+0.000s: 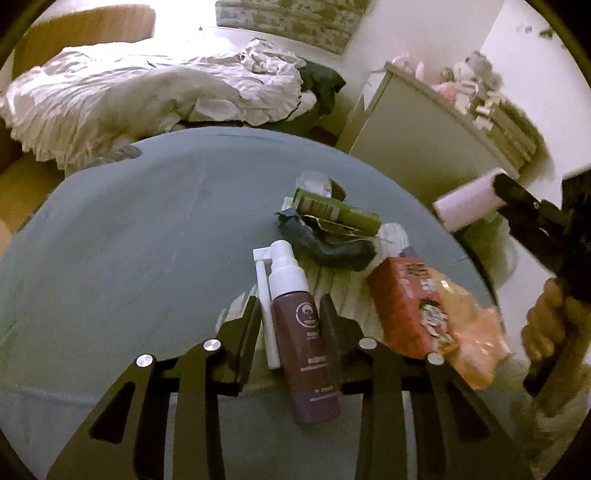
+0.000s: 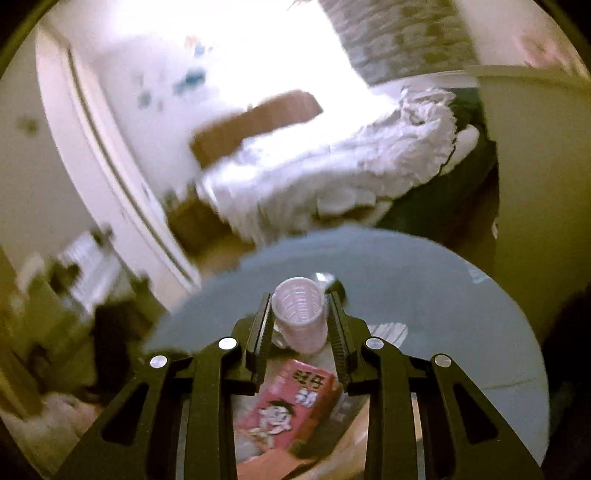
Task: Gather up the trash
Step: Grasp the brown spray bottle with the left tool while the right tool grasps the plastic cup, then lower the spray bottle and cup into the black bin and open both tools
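Rumpled white bed [image 1: 122, 92], pale cabinet [image 1: 417, 136], white walls [image 1: 417, 33]

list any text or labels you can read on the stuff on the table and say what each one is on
No text here can be read for certain.
Purple spray bottle: round white logo and lines of small print, too blurred to read.
Green tube: pale label panel, print too small.
Red snack bag: dark block characters, unreadable in the left wrist view; in the right wrist view bold characters and a cartoon figure, still illegible.
Ribbed plastic cup: no print visible.
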Available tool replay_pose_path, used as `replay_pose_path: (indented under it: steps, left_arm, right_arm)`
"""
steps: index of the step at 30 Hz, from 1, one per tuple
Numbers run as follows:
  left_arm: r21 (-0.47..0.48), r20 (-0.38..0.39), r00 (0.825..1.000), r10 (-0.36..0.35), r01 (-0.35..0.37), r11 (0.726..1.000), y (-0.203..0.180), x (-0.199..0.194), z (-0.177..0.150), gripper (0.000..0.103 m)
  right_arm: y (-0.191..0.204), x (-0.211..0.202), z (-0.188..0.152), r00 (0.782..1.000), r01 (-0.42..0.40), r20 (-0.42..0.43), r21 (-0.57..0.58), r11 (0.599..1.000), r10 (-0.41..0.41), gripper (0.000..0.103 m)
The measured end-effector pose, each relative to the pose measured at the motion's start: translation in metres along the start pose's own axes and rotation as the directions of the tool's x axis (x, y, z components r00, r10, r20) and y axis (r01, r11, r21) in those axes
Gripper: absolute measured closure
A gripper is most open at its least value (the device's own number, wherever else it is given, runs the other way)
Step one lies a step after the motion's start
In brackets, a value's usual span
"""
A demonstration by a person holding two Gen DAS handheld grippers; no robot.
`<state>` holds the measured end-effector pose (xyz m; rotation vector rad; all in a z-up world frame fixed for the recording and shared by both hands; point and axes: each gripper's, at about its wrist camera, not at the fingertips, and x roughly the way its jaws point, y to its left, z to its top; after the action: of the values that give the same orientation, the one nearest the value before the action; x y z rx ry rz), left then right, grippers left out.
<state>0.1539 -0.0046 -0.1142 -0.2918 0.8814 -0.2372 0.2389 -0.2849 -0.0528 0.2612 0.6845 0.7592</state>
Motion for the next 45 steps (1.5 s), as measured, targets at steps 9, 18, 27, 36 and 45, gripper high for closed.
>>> replay_pose_path:
  steps: [9,18,27,36,45]
  left_arm:
    - [0.102,0.082,0.988,-0.132,0.123,0.987,-0.06,-0.042,0.021,0.071]
    - [0.271,0.053,0.943,-0.327,0.302,0.914,-0.176,-0.013,0.051,0.071]
    - [0.322,-0.085,0.897,-0.433,0.436,0.84,-0.265,0.063,0.06,0.071]
    - [0.309,-0.176,0.881,-0.439,0.472,0.826,-0.301,0.118,0.054,0.071]
    - [0.292,-0.226,0.88,-0.419,0.471,0.832,-0.307,0.144,0.043,0.071]
  right_arm:
    - [-0.077,-0.103,-0.01,0.96,-0.034,0.279,0.206,0.978,-0.025,0.074]
    - [-0.155,-0.18,-0.028,0.89,0.142,0.364,0.348,0.927,-0.273,0.073]
    - [-0.211,-0.199,-0.051,0.831,0.227,0.363,0.471,0.853,-0.422,0.073]
    - [-0.246,-0.199,-0.065,0.816,0.248,0.319,0.56,0.79,-0.482,0.073]
    - [-0.261,-0.195,-0.072,0.825,0.246,0.273,0.616,0.749,-0.495,0.073]
